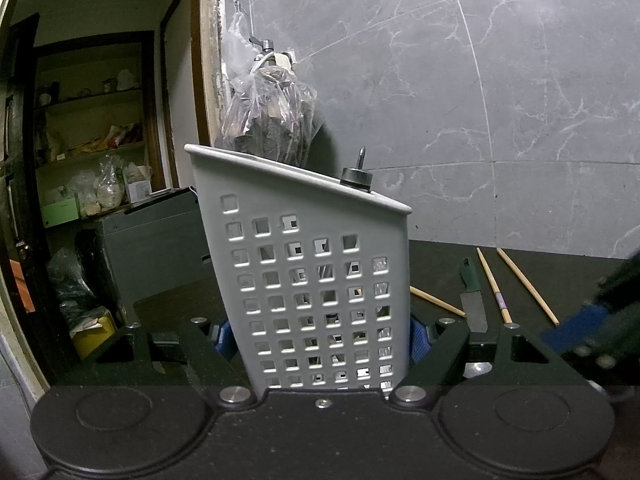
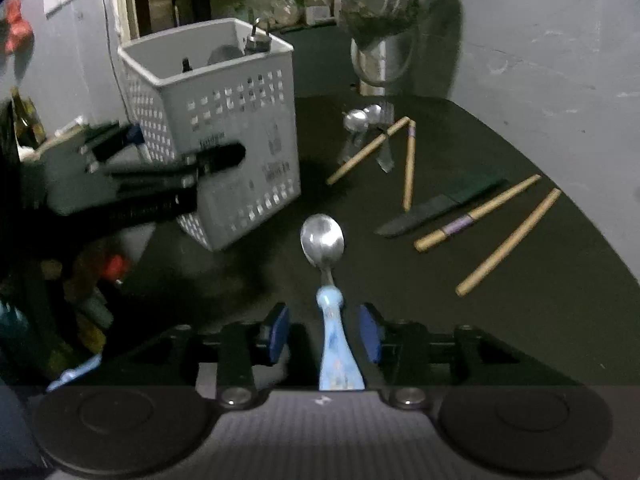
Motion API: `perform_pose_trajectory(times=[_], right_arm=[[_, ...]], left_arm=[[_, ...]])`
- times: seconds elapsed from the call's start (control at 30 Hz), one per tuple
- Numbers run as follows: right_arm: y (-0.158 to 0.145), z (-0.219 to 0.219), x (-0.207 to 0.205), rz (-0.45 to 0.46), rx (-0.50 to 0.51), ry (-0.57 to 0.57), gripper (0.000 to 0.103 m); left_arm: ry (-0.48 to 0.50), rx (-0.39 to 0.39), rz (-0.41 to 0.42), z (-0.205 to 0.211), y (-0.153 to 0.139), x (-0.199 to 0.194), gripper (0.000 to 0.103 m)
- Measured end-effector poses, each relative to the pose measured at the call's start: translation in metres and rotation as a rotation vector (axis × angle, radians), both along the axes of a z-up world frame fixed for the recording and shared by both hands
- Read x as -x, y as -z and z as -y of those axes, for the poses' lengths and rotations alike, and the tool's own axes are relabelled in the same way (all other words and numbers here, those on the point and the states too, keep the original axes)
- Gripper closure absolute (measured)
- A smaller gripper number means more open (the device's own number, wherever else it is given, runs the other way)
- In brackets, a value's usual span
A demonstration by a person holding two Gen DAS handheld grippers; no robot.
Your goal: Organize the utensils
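Observation:
A grey perforated utensil basket (image 1: 316,280) stands on the dark table, tilted, and my left gripper (image 1: 320,340) is shut on its sides with the blue pads pressing it. The basket also shows in the right wrist view (image 2: 224,128), holding a few utensils, with the left gripper (image 2: 160,176) on it. My right gripper (image 2: 324,330) is open; a spoon (image 2: 324,240) with a light blue handle (image 2: 336,352) lies between its fingers, not touched by the pads. Wooden chopsticks (image 2: 508,240) and a dark knife (image 2: 436,208) lie on the table to the right.
More chopsticks (image 2: 408,164) and metal spoons (image 2: 362,120) lie farther back. A steel pot with a plastic bag (image 2: 380,20) stands by the tiled wall. In the left wrist view a knife (image 1: 472,300) and chopsticks (image 1: 524,284) lie right of the basket.

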State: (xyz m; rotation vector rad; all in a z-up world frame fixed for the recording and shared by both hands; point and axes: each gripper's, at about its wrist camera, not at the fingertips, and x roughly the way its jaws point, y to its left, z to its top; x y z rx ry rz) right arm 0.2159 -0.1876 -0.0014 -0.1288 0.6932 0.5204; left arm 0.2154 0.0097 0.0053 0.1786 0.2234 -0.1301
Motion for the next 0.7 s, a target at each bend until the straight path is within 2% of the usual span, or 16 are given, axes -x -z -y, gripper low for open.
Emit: perform_pose_trajectory(times=[0.13, 0.33, 0.47, 0.53, 0.63, 0.67, 0.7], right_arm=[[-0.005, -0.002, -0.027, 0.007, -0.021, -0.019, 0.058], [0.003, -0.01, -0.061, -0.047, -0.036, -0.051, 0.057], [0.007, -0.019, -0.064, -0.037, -0.019, -0.069, 0.05], [0.008, -0.024, -0.065, -0.026, -0.003, -0.075, 0.05], [0.01, -0.03, -0.061, 0.004, 0.04, -0.079, 0.052], [0.01, -0.032, -0.059, 0.015, 0.055, -0.078, 0.055], [0.011, -0.034, -0.057, 0.027, 0.066, -0.083, 0.064]], left_arm=[[0.001, -0.002, 0.0, 0.0, 0.0, 0.0, 0.025], [0.005, -0.002, 0.0, 0.0, 0.001, -0.001, 0.025], [0.005, -0.002, 0.0, 0.0, 0.001, -0.001, 0.025], [0.005, -0.002, 0.0, 0.0, 0.001, -0.001, 0.025], [0.005, -0.002, 0.0, 0.0, 0.001, -0.001, 0.025], [0.004, -0.002, 0.0, 0.0, 0.001, -0.001, 0.025], [0.004, -0.002, 0.0, 0.0, 0.001, -0.001, 0.025]])
